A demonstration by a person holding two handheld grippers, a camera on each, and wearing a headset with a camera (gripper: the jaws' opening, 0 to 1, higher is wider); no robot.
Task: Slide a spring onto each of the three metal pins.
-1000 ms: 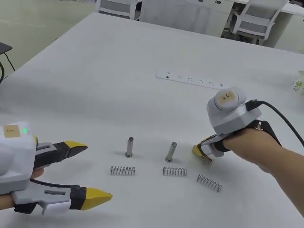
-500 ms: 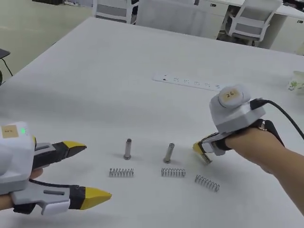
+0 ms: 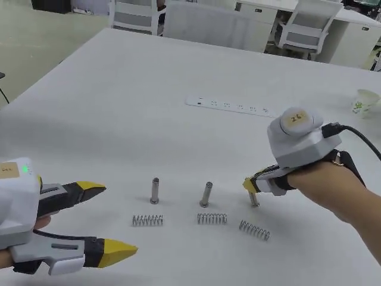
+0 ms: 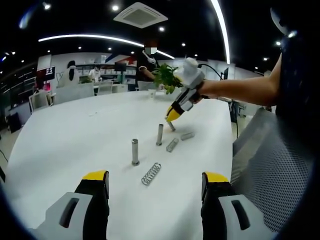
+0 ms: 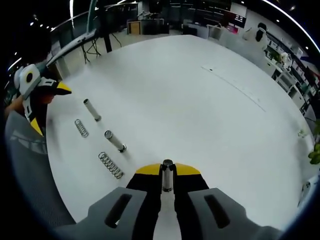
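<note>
Two metal pins stand upright on the white table [image 3: 119, 89], one at the left [image 3: 155, 190] and one in the middle [image 3: 206, 195]. A third pin [image 3: 253, 198] is to their right, its lower end at the table, with my right gripper [image 3: 250, 186] shut on it. The right gripper view has that pin [image 5: 167, 175] between the closed yellow tips [image 5: 167, 169]. Three springs lie flat in front of the pins: left [image 3: 147, 220], middle [image 3: 212, 218], right [image 3: 254, 230]. My left gripper [image 3: 116, 219] hovers open at the near left, well short of the left spring [image 4: 151, 173].
A white power strip [image 3: 229, 106] lies across the table behind the pins. A paper cup [image 3: 363, 101] stands at the far right edge. Office chairs [image 3: 297, 30] stand beyond the table. A person [image 4: 147, 60] stands in the background near a plant [image 4: 167, 77].
The head camera has tipped up, so everything sits a little lower in view. The pin in the right gripper looks more upright. The left gripper stays open.
</note>
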